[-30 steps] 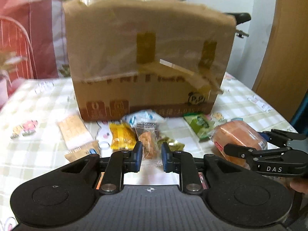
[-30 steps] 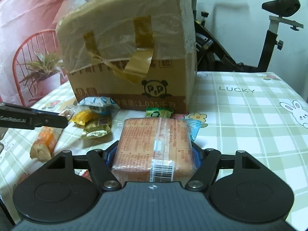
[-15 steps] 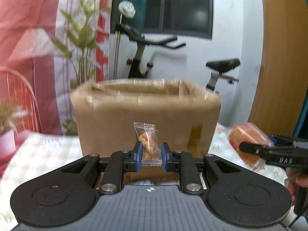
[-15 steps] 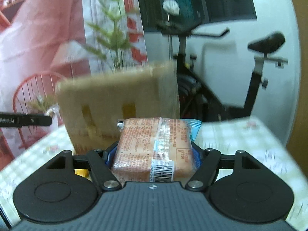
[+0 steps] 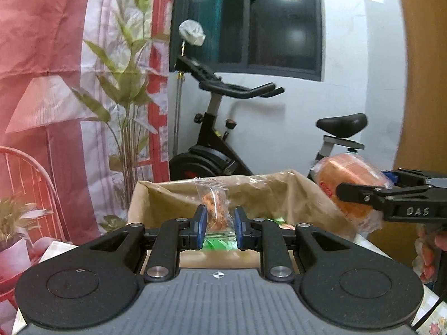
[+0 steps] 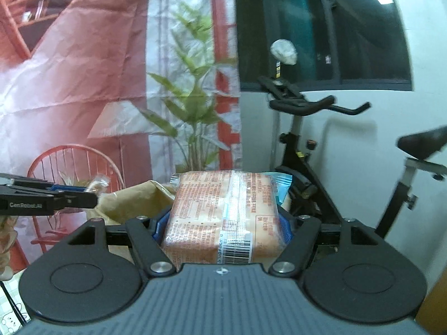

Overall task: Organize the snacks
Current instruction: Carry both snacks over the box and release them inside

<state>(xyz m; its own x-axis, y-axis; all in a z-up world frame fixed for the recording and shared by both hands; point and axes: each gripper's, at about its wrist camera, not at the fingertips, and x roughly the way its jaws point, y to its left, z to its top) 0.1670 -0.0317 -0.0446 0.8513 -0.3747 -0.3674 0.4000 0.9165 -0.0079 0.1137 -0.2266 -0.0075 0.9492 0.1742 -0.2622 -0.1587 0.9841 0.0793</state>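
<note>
Left wrist view: the left gripper (image 5: 219, 224) is closed to a narrow gap on a small clear snack packet (image 5: 213, 208). The packet stands upright between the blue fingertips (image 5: 201, 224), its crimped top edge rising above them. Packet and gripper sit above the open top of the cardboard box (image 5: 279, 192); green wrappers (image 5: 216, 244) are visible inside the box, directly below the fingers. At the right edge, the right gripper (image 5: 363, 192) holds an orange wrapped bread pack (image 5: 346, 173) beside and above the box's right rim.

Right wrist view: the right gripper (image 6: 223, 223) is spread wide and clamped on the orange wrapped bread pack (image 6: 223, 215), which fills the full space between the fingers, barcode end toward the camera. The cardboard box (image 6: 134, 201) rim lies just beyond and left of the pack. The left gripper (image 6: 83, 192) enters from the left at the box rim, with the small clear snack packet (image 6: 97, 182) at its tip.
</note>
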